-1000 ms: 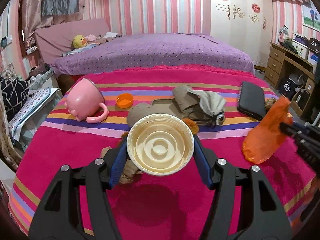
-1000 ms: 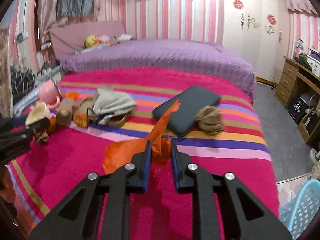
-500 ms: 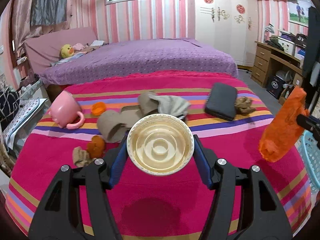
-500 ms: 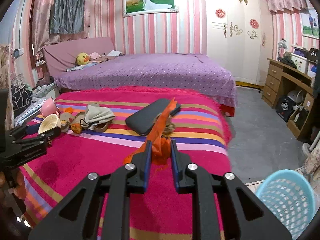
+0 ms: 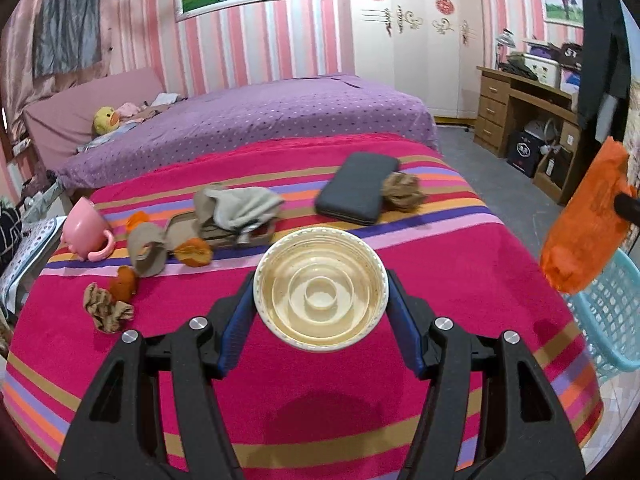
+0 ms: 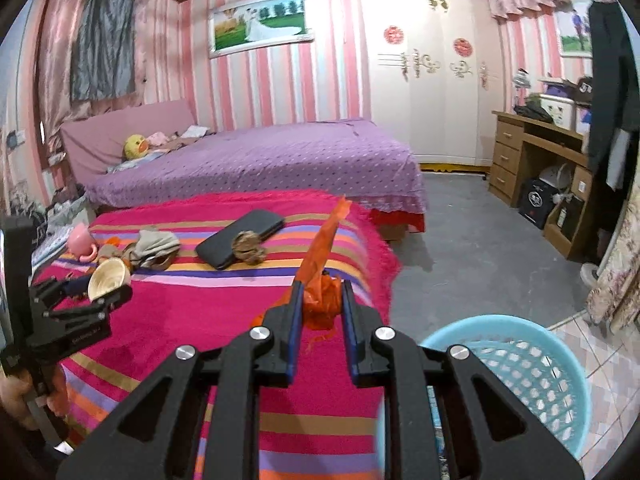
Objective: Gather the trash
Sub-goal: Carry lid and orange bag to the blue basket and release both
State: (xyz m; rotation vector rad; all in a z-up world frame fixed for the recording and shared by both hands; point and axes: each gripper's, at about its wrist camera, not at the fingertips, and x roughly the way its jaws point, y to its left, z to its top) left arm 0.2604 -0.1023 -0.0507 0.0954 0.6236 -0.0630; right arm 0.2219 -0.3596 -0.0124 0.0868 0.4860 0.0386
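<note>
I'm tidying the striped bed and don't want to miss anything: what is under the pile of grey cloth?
A flat brown piece sticks out from under the grey cloth. Whatever else lies beneath stays covered.

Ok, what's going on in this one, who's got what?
A person is clearing trash off a bed with a striped pink blanket, one handheld gripper in each hand. The left gripper is closed on a cream disposable bowl; the right gripper pinches a crumpled orange plastic bag. A light blue basket stands on the floor beside the bed, close under the right gripper. Crumpled brown paper, orange scraps and a pink mug lie on the blanket.
</note>
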